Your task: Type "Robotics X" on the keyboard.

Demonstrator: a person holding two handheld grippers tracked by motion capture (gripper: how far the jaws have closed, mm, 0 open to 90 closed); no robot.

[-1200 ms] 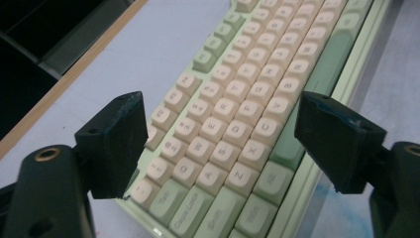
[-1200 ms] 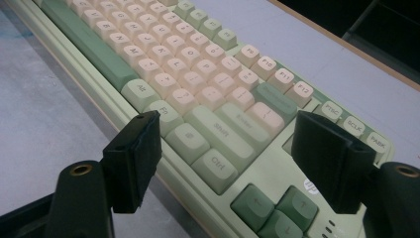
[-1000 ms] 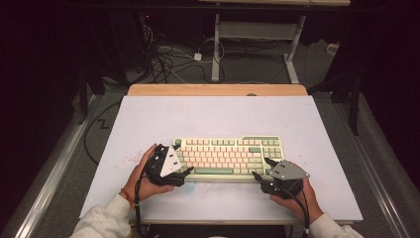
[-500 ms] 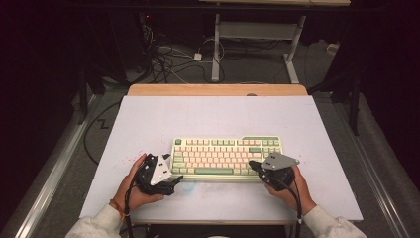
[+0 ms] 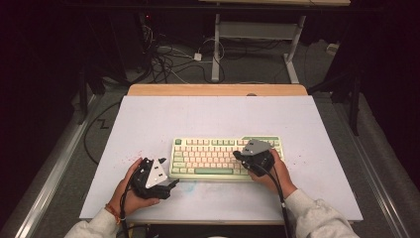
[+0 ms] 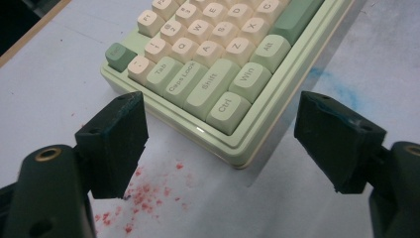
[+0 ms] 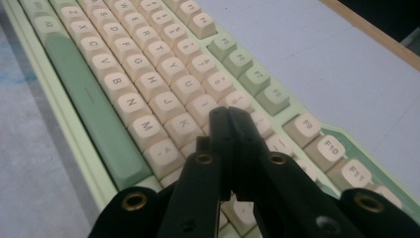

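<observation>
A pale green and cream keyboard lies flat on the white table top. My left gripper rests at the keyboard's near left corner, held in the left hand. In the left gripper view its jaws stand open on either side of the Ctrl corner, touching nothing. My right gripper hovers above the right half of the keys. In the right gripper view its jaws are shut with nothing between them, tips just above the cream keys near K.
Red specks and a blue smear mark the table top near the keyboard's front edge. A wooden strip borders the far side. Beyond it, cables and a desk frame stand on the floor.
The right gripper has moved left from the keyboard's right end to over the keys, and its jaws have come together. The left gripper slid a little toward the near left corner.
</observation>
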